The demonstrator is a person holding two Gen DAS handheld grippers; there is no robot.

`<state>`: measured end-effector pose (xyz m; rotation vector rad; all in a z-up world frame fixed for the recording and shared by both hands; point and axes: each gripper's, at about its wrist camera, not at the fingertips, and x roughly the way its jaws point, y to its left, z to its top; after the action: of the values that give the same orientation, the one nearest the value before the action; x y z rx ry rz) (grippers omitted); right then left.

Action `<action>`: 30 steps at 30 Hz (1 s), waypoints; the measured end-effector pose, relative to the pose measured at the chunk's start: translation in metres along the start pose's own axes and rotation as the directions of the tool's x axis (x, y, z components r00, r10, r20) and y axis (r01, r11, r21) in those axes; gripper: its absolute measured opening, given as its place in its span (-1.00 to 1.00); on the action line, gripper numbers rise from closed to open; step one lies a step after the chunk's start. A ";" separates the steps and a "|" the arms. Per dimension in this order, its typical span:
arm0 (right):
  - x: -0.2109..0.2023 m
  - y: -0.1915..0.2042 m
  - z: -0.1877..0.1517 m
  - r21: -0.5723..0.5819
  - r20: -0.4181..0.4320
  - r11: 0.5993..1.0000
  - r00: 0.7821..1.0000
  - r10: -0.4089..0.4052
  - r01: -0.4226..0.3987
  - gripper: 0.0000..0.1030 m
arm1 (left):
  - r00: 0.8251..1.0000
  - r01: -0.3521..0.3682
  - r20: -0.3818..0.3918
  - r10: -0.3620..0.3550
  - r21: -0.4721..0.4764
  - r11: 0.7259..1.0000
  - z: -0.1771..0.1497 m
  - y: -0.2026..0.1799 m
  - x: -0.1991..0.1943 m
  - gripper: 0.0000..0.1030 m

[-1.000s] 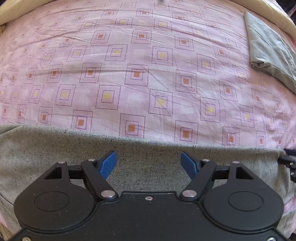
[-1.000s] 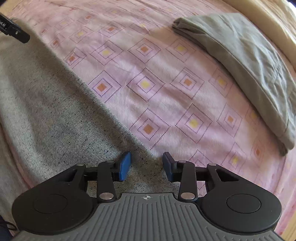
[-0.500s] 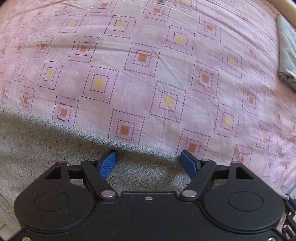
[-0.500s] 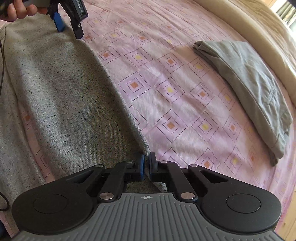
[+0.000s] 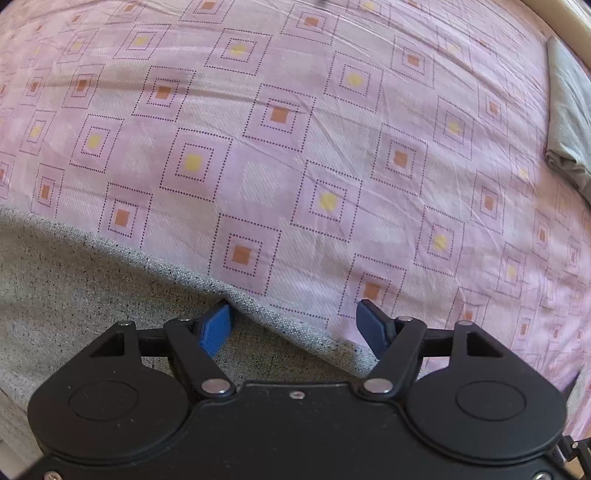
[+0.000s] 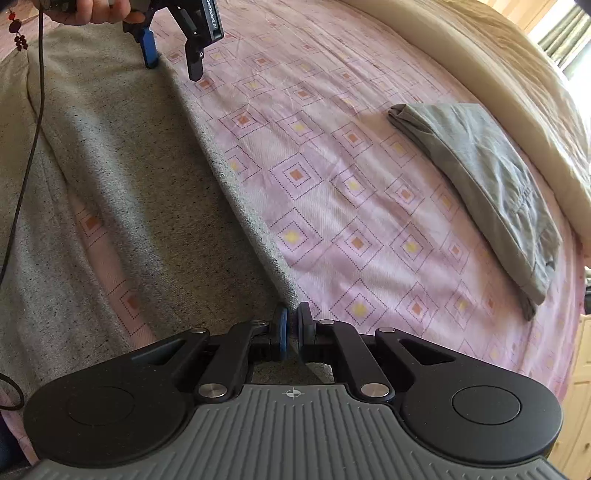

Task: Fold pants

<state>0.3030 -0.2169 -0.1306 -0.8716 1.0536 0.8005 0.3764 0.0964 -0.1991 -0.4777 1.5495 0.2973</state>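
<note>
Grey speckled pants (image 6: 129, 166) lie spread on the pink patterned bedsheet (image 6: 332, 184). Their long edge runs from my right gripper up to the left one. My right gripper (image 6: 291, 326) is shut on that edge near the bottom of its view. In the right wrist view a hand (image 6: 92, 11) holds my left gripper (image 6: 171, 62) at the far end of the same edge. In its own view the left gripper (image 5: 293, 325) points down with its jaws closing. The pants' edge (image 5: 295, 326) crosses between its blue fingers (image 5: 216, 328), which stand apart.
A folded grey garment (image 6: 480, 184) (image 5: 569, 122) lies on the sheet to the right, near the bed's cream border (image 6: 498, 74). A black cable (image 6: 33, 110) hangs over the pants at the left. Pale wooden furniture (image 6: 576, 406) shows past the bed's right edge.
My right gripper closed on the pants' edge and drew back, showing more of the bed. My left gripper sank to the edge, rolled a little, and its jaws narrowed.
</note>
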 end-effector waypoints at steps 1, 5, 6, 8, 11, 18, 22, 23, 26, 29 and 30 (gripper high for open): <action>-0.003 0.003 -0.001 0.002 0.005 1.000 1.000 -0.005 0.005 -0.89 | 1.000 -0.003 0.011 0.003 0.008 1.000 -0.004 -0.001 -0.002 0.05; -0.014 0.015 -0.005 0.000 0.028 1.000 0.999 -0.029 0.029 -0.90 | 0.996 0.017 0.088 -0.017 0.001 1.000 -0.028 0.007 -0.022 -0.65; -0.018 0.019 -0.006 -0.005 0.035 0.999 0.999 -0.039 0.039 -0.89 | 0.993 0.028 0.113 -0.028 -0.006 1.000 -0.037 0.010 -0.031 -0.68; -0.029 0.026 -0.011 0.000 0.060 0.998 0.996 -0.059 0.059 -0.90 | 0.987 0.041 0.156 -0.039 -0.005 0.999 -0.055 0.018 -0.052 -0.68; -0.049 0.035 -0.022 0.036 0.107 0.996 0.991 -0.084 0.080 -0.90 | 0.970 0.046 0.238 -0.050 0.024 0.999 -0.086 0.019 -0.090 -0.68; -0.097 0.079 -0.063 0.078 0.188 0.995 0.979 -0.081 0.068 -0.90 | 0.947 -0.013 0.321 0.003 0.031 0.999 -0.180 0.027 -0.127 -0.68; -0.107 0.107 -0.095 0.111 0.182 0.994 0.983 -0.031 0.011 -0.89 | 0.951 -0.050 0.304 0.050 -0.007 0.999 -0.237 0.038 -0.121 -0.68; -0.106 0.116 -0.103 0.116 0.172 0.993 0.985 -0.019 -0.001 -0.89 | 0.956 -0.060 0.288 0.062 -0.015 0.998 -0.246 0.040 -0.116 -0.68; -0.095 0.135 -0.125 0.154 0.142 0.988 0.990 0.008 -0.030 -0.88 | 0.967 -0.081 0.239 0.092 -0.053 0.995 -0.272 0.047 -0.095 -0.69; -0.087 0.142 -0.140 0.244 0.121 0.967 0.992 0.036 -0.065 -0.82 | 0.967 -0.118 0.218 0.128 -0.056 0.991 -0.285 0.047 -0.074 -0.69; -0.089 0.141 -0.147 0.309 0.130 0.948 0.991 0.035 -0.074 -0.78 | 0.967 -0.121 0.218 0.131 -0.058 0.991 -0.289 0.047 -0.068 -0.70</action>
<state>0.0972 -0.2985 -0.1116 -0.5184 1.0631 0.6997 0.0989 0.0088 -0.1240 -0.3676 1.3592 0.4691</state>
